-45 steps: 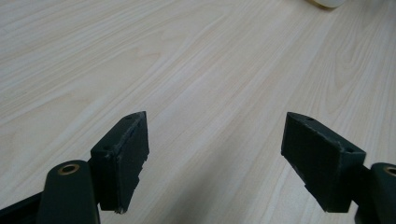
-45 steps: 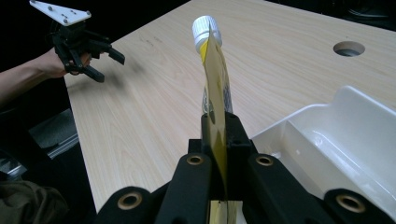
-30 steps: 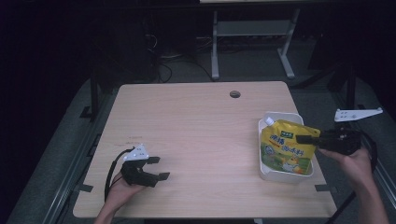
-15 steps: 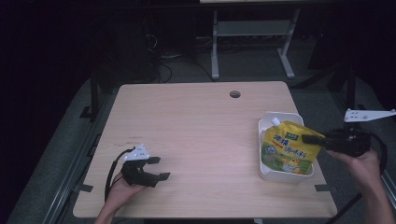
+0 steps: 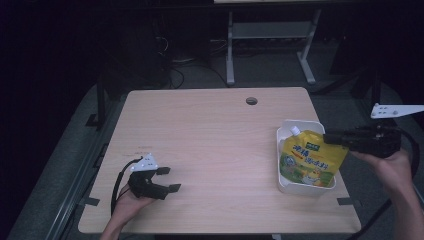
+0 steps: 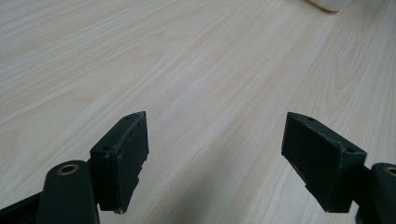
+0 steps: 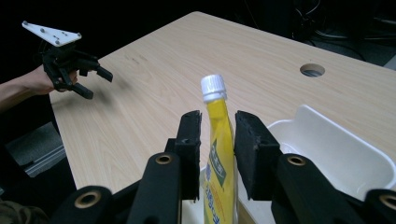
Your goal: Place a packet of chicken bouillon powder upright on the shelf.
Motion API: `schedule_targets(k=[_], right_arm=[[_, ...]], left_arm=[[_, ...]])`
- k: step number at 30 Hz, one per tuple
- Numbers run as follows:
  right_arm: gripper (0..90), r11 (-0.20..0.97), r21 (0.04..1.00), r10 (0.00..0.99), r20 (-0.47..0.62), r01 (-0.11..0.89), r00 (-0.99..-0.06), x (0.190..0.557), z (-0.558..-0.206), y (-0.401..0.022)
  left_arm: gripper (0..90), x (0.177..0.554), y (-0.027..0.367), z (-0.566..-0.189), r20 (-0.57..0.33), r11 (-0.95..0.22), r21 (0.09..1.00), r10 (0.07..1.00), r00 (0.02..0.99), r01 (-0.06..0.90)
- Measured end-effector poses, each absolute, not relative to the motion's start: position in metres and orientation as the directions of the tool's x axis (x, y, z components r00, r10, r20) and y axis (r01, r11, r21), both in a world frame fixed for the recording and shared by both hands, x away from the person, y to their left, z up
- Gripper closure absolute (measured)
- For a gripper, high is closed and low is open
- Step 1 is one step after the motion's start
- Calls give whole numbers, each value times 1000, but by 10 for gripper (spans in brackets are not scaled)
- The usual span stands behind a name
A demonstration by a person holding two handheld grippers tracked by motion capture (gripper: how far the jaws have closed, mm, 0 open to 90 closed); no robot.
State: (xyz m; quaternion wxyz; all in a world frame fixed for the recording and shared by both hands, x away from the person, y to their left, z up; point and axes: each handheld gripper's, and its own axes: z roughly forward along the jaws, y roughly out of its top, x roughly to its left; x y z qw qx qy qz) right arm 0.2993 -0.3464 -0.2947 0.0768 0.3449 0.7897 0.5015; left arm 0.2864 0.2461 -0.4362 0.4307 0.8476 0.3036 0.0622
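Right gripper: jaws have just been opening, now narrow, straddling the yellow pouch with slim gaps either side, pads not pressing. Reads as a release after dropping it into the bin.

Pouch sits in the white bin at the table's 4 o'clock, leaning on the rim, white cap toward 11 o'clock. Soft glossy film, flat gusseted shape, so the bin walls prop it.

Bin: rigid white plastic, rounded corners.

Left gripper parked at 7 o'clock, well apart, jaws wide over bare wood-grain laminate, holding nothing. Looks idle, kept out of the way. Pads are matte black, blocky.
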Motion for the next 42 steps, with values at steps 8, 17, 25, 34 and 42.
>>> schedule_targets(k=[8,17,25,34,42], right_arm=[[703,281,841,611,214,462,-762,301,-289,-338],[702,299,833,605,212,466,-767,304,-291,-329],[691,301,825,611,219,479,-761,304,-300,-322],[661,325,823,591,208,465,-780,296,-312,-302],[629,335,824,570,209,457,-795,290,-323,-284]], left_arm=[[227,286,247,-435,-157,-441,770,570,806,461],[227,286,248,-435,-157,-440,770,572,805,462],[227,286,249,-435,-155,-442,770,571,806,460],[212,286,249,-434,-152,-443,769,574,805,461],[209,286,250,-435,-154,-441,769,576,803,463]])
